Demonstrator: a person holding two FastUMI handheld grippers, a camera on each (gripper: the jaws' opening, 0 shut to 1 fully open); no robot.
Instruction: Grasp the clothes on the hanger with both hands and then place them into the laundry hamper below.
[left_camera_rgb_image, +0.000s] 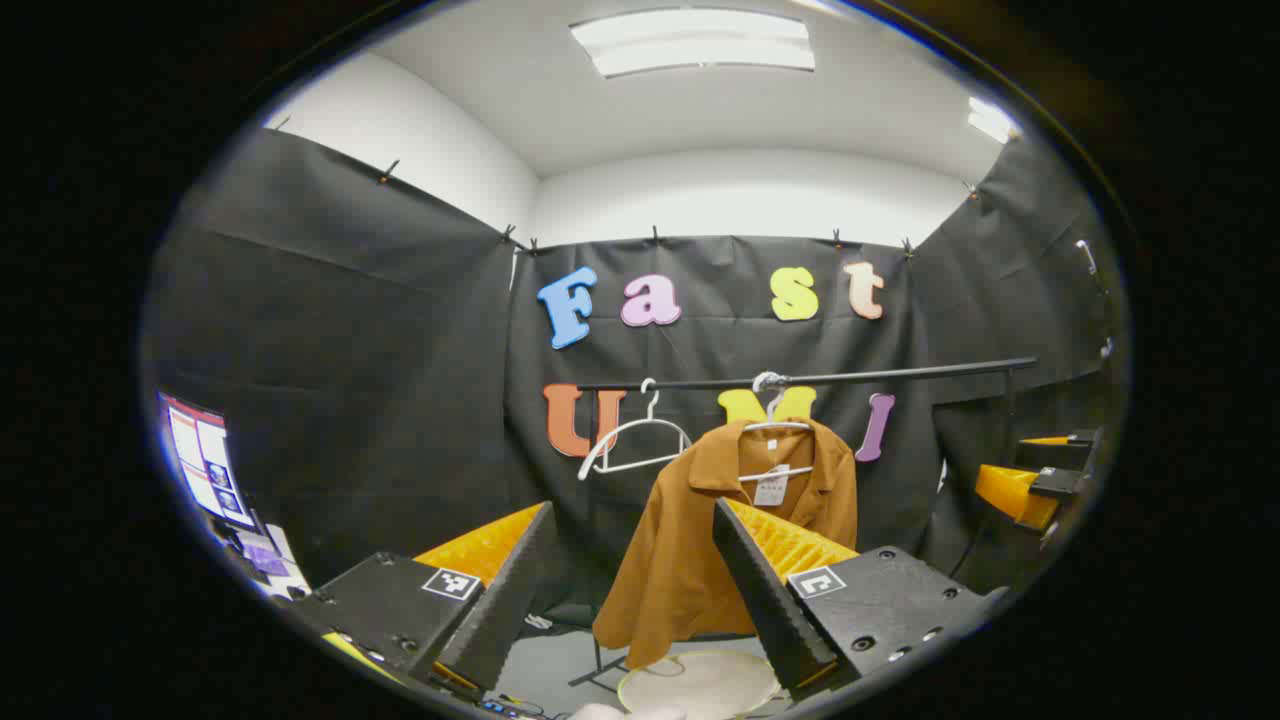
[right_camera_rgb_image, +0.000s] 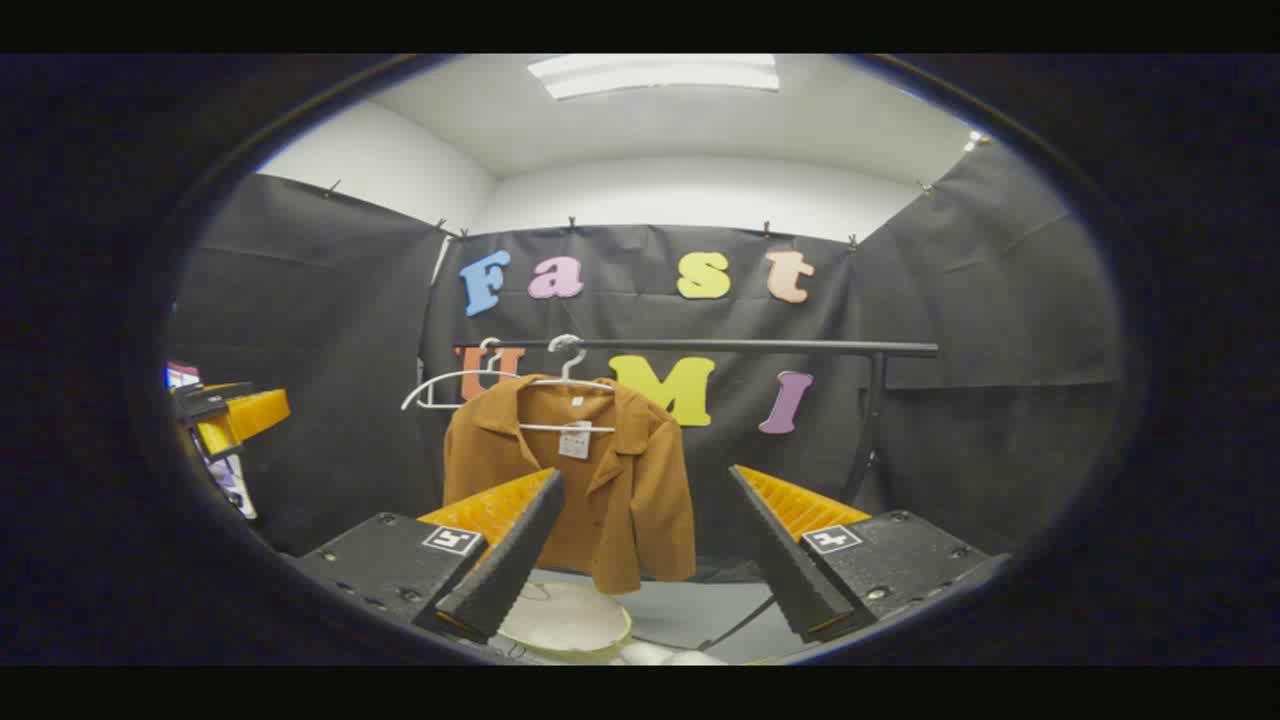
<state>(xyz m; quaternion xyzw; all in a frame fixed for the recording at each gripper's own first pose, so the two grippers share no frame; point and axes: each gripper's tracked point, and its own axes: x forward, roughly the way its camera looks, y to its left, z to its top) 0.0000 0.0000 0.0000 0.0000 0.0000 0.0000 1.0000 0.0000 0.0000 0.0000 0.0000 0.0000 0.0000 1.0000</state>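
tools (left_camera_rgb_image: 635, 520) (right_camera_rgb_image: 645, 485) level, jaws apart, facing hung shirt (right_camera_rgb_image: 575, 480)

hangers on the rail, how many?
2. An empty hanger hangs left on the rail; the other hanger beside it carries the brown shirt.

A brown button-front jacket (right_camera_rgb_image: 580, 480) hangs on a white wire hanger (right_camera_rgb_image: 570, 385) from the black metal rail (right_camera_rgb_image: 740, 346). An empty white hanger (left_camera_rgb_image: 632, 440) hangs beside it on its left. The round pale laundry hamper (right_camera_rgb_image: 568, 622) sits on the floor below the jacket.
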